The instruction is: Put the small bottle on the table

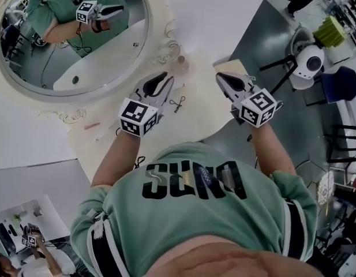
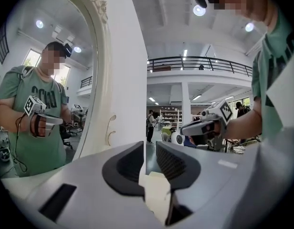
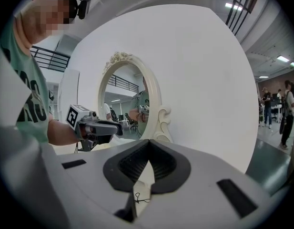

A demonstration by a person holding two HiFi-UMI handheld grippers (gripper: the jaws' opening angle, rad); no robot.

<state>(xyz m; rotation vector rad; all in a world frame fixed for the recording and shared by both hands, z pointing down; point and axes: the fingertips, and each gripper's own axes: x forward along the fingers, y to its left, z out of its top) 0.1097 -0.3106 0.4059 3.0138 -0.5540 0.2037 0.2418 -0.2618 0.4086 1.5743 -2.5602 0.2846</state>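
The small bottle cannot be made out in any view, and neither tool carries it. The left tool (image 2: 149, 149), held above the cream desk (image 1: 102, 146), has its jaws slightly parted with nothing between them. The right tool (image 3: 147, 144), beside it, has its jaws pressed together, empty. Both point toward a mirror (image 1: 117, 51) in an ornate white frame, which reflects the person in the green shirt (image 1: 189, 218).

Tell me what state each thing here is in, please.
Left hand-held gripper: jaws slightly apart, nothing between them.
Right hand-held gripper: jaws closed together, empty.
Mirror: upright, reflecting the person.
Small bottle: not visible in any view.
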